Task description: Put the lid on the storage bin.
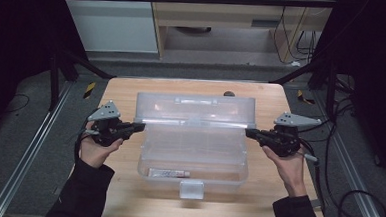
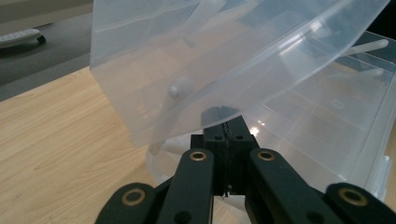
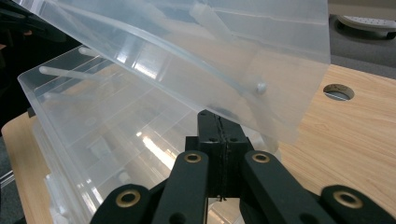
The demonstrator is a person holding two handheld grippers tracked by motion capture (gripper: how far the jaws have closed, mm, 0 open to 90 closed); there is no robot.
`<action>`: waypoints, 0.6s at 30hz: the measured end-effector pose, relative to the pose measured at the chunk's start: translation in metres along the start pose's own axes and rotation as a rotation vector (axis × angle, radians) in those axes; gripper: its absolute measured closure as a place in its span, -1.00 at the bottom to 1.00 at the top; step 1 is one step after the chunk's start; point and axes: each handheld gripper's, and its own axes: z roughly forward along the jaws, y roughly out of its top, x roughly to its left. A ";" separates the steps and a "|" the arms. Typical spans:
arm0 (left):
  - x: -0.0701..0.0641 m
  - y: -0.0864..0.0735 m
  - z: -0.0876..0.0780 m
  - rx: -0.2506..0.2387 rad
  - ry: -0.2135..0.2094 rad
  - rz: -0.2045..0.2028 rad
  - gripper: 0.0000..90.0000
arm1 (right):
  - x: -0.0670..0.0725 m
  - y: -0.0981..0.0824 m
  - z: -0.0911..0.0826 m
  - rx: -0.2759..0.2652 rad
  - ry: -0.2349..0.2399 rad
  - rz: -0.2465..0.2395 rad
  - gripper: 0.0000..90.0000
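Observation:
A clear plastic box (image 1: 144, 158) stands in the middle of the wooden table, and its lid (image 1: 196, 108) is tilted up over the back half. A small white tube (image 1: 168, 173) lies inside near the front wall. My left gripper (image 1: 141, 127) is shut, its tip against the lid's lower left corner. In the left gripper view the closed jaws (image 2: 225, 126) meet under the lid's edge (image 2: 210, 56) with nothing seen between the pads. My right gripper (image 1: 248, 133) is shut at the lid's lower right corner; its tip (image 3: 218, 119) sits under the lid (image 3: 187, 56).
The box's front latch (image 1: 191, 189) hangs toward the table's near edge (image 1: 126, 200). A round cable hole (image 3: 338, 91) lies in the tabletop behind the box. Dark frame bars, rails and cables surround the table on the floor.

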 end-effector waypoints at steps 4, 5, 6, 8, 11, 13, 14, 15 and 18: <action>-0.002 -0.004 0.002 0.013 0.007 0.011 0.99 | 0.003 -0.003 -0.003 0.007 -0.004 -0.006 1.00; -0.002 -0.005 0.002 0.017 0.006 0.012 0.99 | 0.003 -0.004 -0.003 0.009 -0.005 -0.007 1.00; -0.003 -0.006 0.001 0.021 0.010 0.013 0.99 | 0.004 -0.006 -0.004 0.010 -0.007 -0.006 1.00; -0.003 -0.009 0.000 0.027 0.010 0.013 0.99 | 0.006 -0.008 -0.006 0.016 -0.008 -0.011 1.00; -0.006 -0.015 -0.002 0.038 0.014 0.017 0.99 | 0.008 -0.012 -0.007 0.026 -0.009 -0.011 1.00; -0.009 -0.020 -0.003 0.047 0.017 0.022 0.99 | 0.010 -0.017 -0.007 0.044 -0.008 -0.015 1.00; -0.011 -0.022 -0.003 0.053 0.021 0.025 0.99 | 0.011 -0.018 -0.007 0.049 -0.008 -0.016 1.00; -0.012 -0.024 -0.004 0.059 0.023 0.026 0.98 | 0.012 -0.020 -0.007 0.055 -0.007 -0.015 1.00; -0.015 -0.030 -0.006 0.070 0.026 0.031 0.98 | 0.014 -0.027 -0.008 0.072 -0.003 -0.011 1.00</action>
